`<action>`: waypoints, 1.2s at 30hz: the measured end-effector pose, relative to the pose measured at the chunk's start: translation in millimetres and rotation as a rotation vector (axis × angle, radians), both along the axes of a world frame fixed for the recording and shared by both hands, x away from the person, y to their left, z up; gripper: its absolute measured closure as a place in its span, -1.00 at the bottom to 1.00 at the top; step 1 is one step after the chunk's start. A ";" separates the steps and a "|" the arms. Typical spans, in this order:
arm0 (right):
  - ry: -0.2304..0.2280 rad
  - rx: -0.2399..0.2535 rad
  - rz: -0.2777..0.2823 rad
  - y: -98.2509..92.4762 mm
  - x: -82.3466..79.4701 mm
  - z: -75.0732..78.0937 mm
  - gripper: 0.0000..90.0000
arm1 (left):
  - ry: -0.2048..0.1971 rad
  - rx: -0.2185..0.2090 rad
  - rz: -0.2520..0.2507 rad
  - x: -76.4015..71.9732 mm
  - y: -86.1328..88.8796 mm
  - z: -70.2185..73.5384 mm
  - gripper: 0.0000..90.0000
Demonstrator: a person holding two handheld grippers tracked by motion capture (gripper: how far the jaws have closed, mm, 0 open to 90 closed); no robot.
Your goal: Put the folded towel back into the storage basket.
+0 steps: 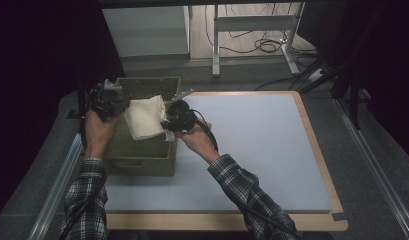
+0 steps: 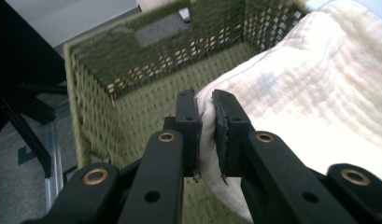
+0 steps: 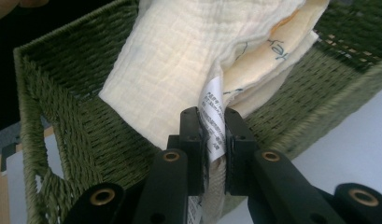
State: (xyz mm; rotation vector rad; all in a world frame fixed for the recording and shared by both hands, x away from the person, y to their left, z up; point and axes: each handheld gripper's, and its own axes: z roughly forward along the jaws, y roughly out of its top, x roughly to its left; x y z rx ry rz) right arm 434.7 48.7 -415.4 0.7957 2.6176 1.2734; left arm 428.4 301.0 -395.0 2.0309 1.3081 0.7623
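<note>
Cloth: a folded cream cloth [image 1: 144, 116] hangs in the air over the open top of the basket, stretched between the 2 grippers, sagging a little in the middle.
Left gripper: the left gripper [image 1: 115, 102] sits at the cloth's left edge, above the basket's far left corner; in the left gripper view [image 2: 205, 116] its 2 black jaws are pressed together on a fold of the cloth, fabric bulging out on both sides.
Right gripper: the right gripper [image 1: 170, 121] is at the cloth's right edge, over the basket's right wall; in the right gripper view [image 3: 212, 133] its jaws pinch the cloth's corner along with a white care label [image 3: 214, 119] with small print.
Basket: a green woven basket [image 1: 142, 155] stands on the left part of the mat, directly under the cloth; its inside looks bare in both gripper views.
Mat: a pale blue mat [image 1: 262, 145] covers the wooden table [image 1: 322, 150].
Hands: both forearms in checked sleeves [image 1: 242, 192] come in from the bottom edge.
</note>
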 end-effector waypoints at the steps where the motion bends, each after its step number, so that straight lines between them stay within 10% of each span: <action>1: 0.002 -0.007 0.001 2.4 0.2 -1.2 0.79 | 0.006 0.000 0.002 -0.6 2.3 -2.9 0.81; 36: 0.018 -0.338 0.163 94.5 -19.3 -25.2 0.78 | 0.185 0.133 -0.056 19.6 13.3 -55.2 0.78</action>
